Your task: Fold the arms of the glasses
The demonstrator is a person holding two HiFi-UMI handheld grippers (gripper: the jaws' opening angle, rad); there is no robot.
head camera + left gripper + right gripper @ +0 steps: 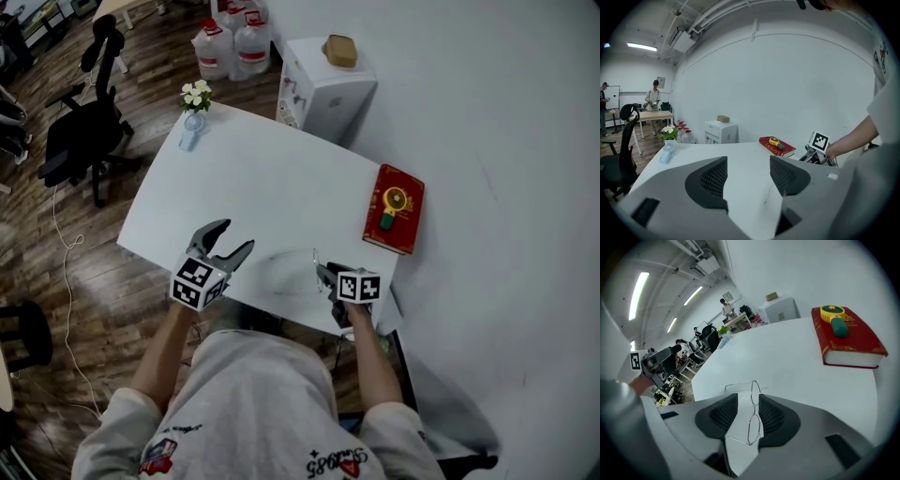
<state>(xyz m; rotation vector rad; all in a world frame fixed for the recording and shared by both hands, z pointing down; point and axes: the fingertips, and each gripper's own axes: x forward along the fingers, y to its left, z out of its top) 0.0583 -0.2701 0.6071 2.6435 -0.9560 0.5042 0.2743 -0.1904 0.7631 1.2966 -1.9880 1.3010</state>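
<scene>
Glasses [314,266] sit arms-out near the front edge of the white table [262,178]. The right gripper [325,275] is at them.

Left gripper view: the left gripper [748,176] is spread wide and empty, apparently standing by.

Right gripper view: the jaws are half-closed around the frame and not yet clamping, probably to steady it for folding.

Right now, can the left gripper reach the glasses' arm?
Probably yes. The left gripper is open and empty, and only bare table lies between it and the glasses, whose thin arm shows just ahead of it. The right gripper sits around the front frame, not in the way.
</scene>
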